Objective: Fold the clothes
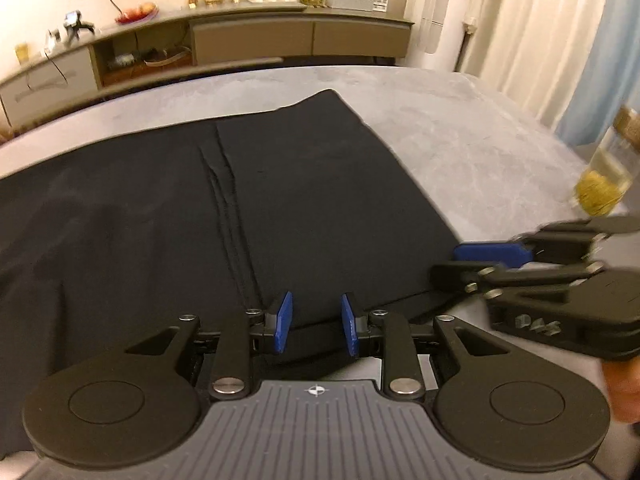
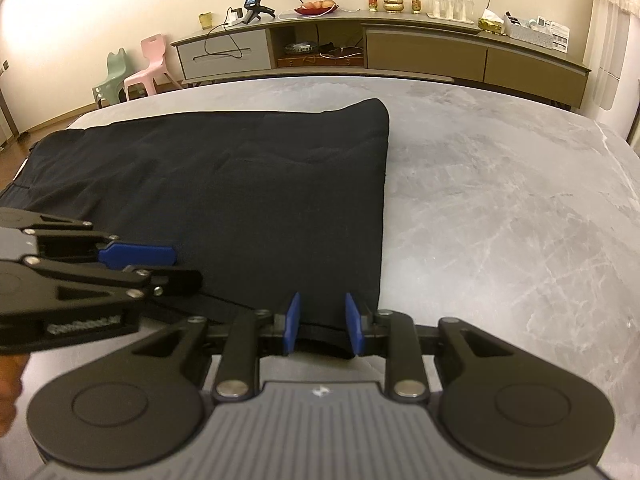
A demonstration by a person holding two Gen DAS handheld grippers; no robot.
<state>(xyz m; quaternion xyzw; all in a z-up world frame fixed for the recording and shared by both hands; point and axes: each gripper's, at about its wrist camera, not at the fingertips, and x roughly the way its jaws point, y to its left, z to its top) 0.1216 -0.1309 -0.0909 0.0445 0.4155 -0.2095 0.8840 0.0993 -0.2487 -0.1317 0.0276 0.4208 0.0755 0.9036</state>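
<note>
The left gripper (image 1: 316, 322) has its blue pads parted around the near hem of the black garment (image 1: 280, 208), not closed on it. Just beside it, the right gripper (image 2: 323, 322) stands equally open over the hem's corner, and the garment lies flat on the grey table (image 2: 500, 200), a sideboard (image 2: 400, 46) behind

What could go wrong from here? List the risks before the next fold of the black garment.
1. Both the left gripper and the right gripper are open at the near hem of the black garment; closing too shallowly may catch only one layer.
2. The grippers sit close together, so they could collide.
3. The garment's far left end seems to hang past the grey table edge; lifting the hem might drag it off.
</note>
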